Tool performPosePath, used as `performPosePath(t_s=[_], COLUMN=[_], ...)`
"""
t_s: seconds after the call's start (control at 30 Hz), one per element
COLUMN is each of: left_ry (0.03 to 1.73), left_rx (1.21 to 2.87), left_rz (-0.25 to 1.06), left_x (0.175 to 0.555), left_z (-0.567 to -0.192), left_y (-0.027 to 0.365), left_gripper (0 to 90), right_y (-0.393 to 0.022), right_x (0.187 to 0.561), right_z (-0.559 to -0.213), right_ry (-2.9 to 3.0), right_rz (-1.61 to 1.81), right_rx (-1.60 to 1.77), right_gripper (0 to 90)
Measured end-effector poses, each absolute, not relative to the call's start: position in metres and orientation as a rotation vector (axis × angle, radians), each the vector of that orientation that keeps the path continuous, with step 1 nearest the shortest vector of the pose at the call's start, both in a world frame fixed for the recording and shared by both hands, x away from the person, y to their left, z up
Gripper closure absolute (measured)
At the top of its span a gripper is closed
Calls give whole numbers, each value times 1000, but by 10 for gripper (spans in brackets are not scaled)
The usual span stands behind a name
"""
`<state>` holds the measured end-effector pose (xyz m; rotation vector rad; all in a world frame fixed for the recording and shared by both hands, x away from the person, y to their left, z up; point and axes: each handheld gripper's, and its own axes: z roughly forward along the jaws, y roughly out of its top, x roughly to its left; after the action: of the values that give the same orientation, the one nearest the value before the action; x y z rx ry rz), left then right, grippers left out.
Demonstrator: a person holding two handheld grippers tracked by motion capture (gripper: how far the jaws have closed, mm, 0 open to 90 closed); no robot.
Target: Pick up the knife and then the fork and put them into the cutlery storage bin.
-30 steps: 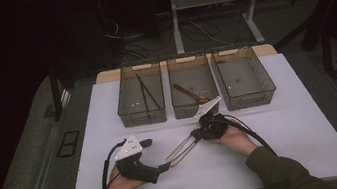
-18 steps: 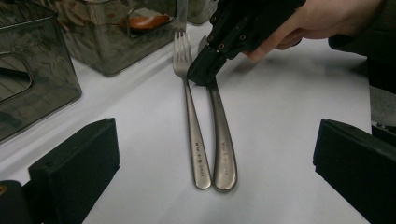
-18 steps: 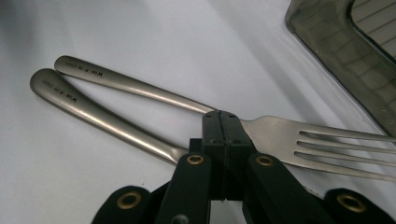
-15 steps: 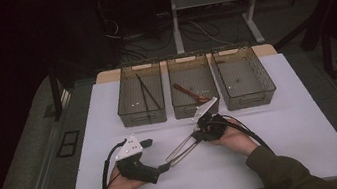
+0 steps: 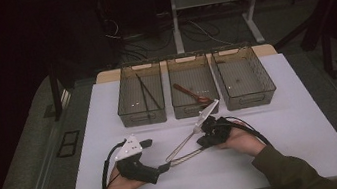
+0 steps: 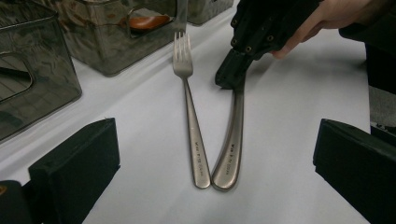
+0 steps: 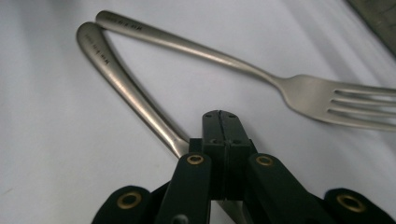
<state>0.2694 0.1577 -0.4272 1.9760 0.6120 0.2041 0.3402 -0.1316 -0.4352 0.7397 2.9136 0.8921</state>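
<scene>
A metal fork (image 6: 189, 107) and a second metal utensil (image 6: 233, 135) lie on the white table (image 5: 293, 131), their handle ends touching in a V. My left gripper (image 6: 217, 133) is open, its jaws wide on either side of those handle ends without touching them. My right gripper (image 7: 223, 126) is shut, jaws pressed together with no gap. Its tip rests on the second utensil (image 7: 126, 88) at the neck and hides the head. Whether it pinches the metal I cannot tell. The fork (image 7: 299, 93) lies free beside it. In the high view the left gripper (image 5: 157, 155) faces the right gripper (image 5: 200, 144) across the fork (image 5: 184, 145).
Three translucent bins stand in a row at the back. The left bin (image 5: 141, 114) holds black chopsticks (image 5: 146, 93), the middle bin (image 5: 196, 108) a wooden spoon (image 5: 191, 93), and the right bin (image 5: 250, 97) stands beside them. Table edges drop to dark floor.
</scene>
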Motion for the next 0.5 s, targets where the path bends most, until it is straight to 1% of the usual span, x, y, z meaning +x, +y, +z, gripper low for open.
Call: performPosePath(t_s=[0.5], left_ry=[611], left_rx=[1973], left_rz=[206], left_x=[269], left_z=[-427], left_y=[158], left_gripper=[0], right_y=[-143], right_x=[318], right_z=[-433], right_ry=[3021], right_rz=[851], right_rx=[645], right_gripper=[891])
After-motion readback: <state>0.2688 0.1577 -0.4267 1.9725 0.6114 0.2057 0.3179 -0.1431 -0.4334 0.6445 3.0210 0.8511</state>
